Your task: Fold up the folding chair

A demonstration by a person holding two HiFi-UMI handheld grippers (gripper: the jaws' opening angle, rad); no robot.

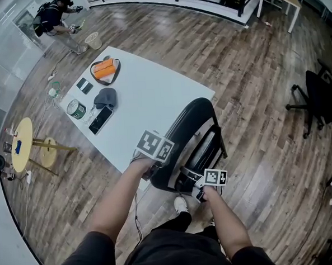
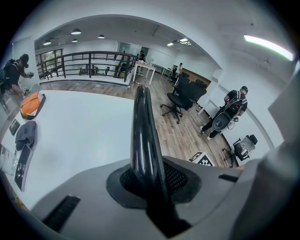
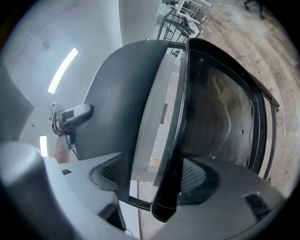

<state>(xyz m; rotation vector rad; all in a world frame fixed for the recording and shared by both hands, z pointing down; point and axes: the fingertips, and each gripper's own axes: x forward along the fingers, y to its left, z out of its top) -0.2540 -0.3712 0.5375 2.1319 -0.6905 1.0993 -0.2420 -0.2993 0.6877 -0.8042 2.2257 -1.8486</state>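
Note:
The black folding chair stands against the near edge of the white table, seat and backrest close together. My left gripper is at the chair's upper left rim. In the left gripper view it is shut on that glossy black rim, which runs up between the pads. My right gripper is at the chair's lower near edge. In the right gripper view it straddles the black seat rim and the grey backrest panel, with its pads pressing on both.
On the table lie an orange item in a tray, a grey cap, a phone and a tin. A round yellow stool stands left, a black office chair right. A person crouches far back.

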